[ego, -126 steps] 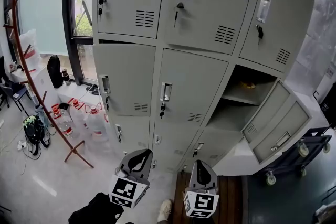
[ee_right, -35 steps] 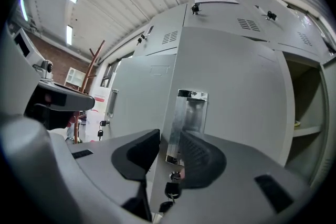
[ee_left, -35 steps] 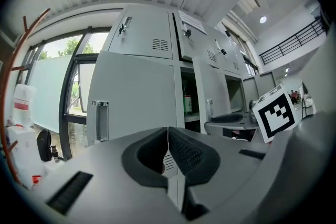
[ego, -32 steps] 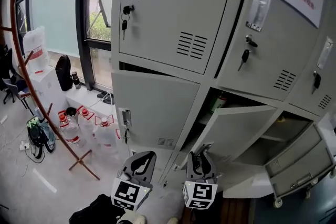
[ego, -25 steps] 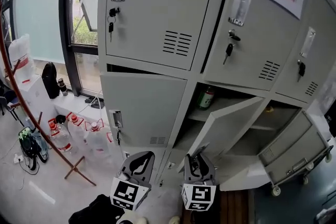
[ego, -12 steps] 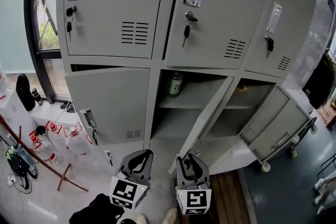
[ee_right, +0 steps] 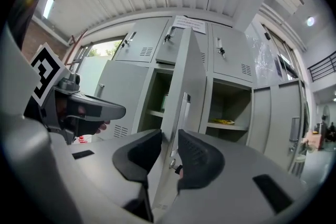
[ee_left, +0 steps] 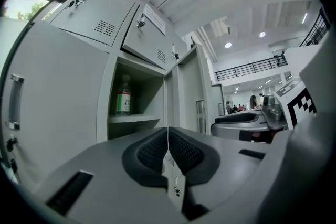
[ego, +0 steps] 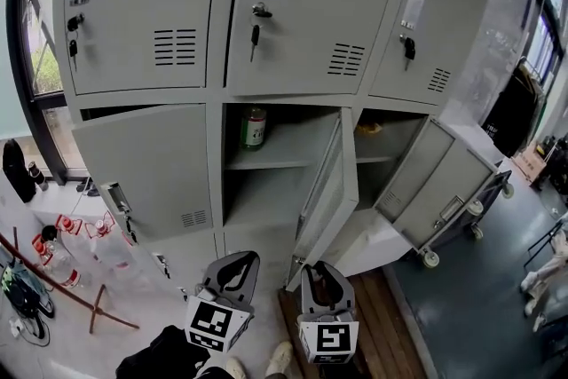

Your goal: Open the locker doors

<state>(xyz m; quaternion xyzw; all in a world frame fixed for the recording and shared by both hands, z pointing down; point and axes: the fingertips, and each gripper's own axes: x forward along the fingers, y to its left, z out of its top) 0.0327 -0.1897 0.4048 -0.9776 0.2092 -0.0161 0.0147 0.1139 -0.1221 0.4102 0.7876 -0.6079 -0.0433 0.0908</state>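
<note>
While our right gripper [ee_right: 169, 140] is closing its textured black pads, the thin edge of the flat grey metal locker door [ee_right: 181, 81] stands between them, swung wide open; our left gripper [ee_left: 168, 136] is closed, empty.

The middle door [ego: 327, 182], shut before, has swung wide (its edge between the closing jaws of the right gripper [ego: 321, 284]), baring a bottle [ego: 254, 128] to its left.

Middle locker door [ego: 327, 186] ajar; bottle [ego: 254, 129] inside
</note>
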